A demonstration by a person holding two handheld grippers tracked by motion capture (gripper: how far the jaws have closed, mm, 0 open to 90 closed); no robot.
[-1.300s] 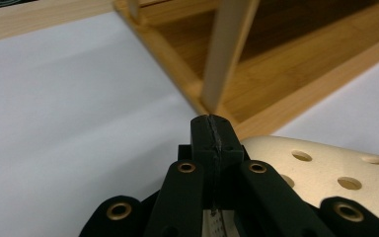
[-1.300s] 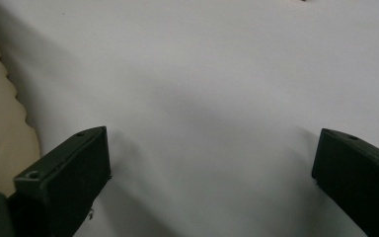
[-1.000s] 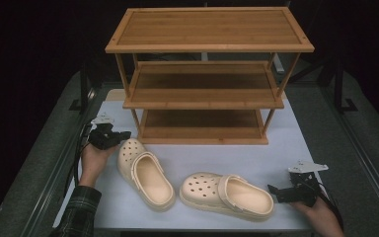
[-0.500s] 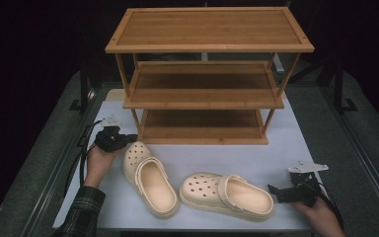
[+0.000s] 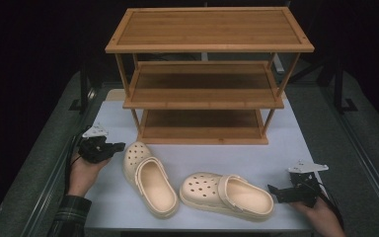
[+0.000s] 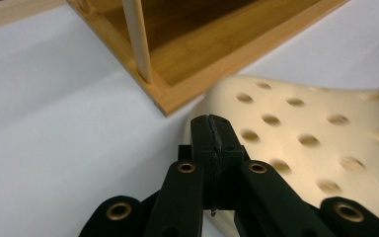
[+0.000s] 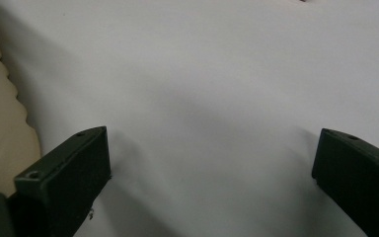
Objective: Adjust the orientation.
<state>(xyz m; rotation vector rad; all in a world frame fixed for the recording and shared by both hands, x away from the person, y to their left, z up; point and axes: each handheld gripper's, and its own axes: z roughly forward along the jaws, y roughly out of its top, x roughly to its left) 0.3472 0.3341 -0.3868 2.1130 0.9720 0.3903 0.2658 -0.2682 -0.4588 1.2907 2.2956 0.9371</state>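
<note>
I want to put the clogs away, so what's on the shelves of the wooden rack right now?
The wooden rack shows bare boards on its top and middle shelves. The bottom shelf looks bare too, though its back is shadowed and partly covered by the middle shelf.

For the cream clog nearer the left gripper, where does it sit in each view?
High view: left clog, lower centre-left, toe towards the wooden rack.
Left gripper view: its holed toe at right, behind the shut jaws.
Right gripper view: cannot tell; a cream edge at left.
Shared landmark: the rack's bottom corner.
</note>
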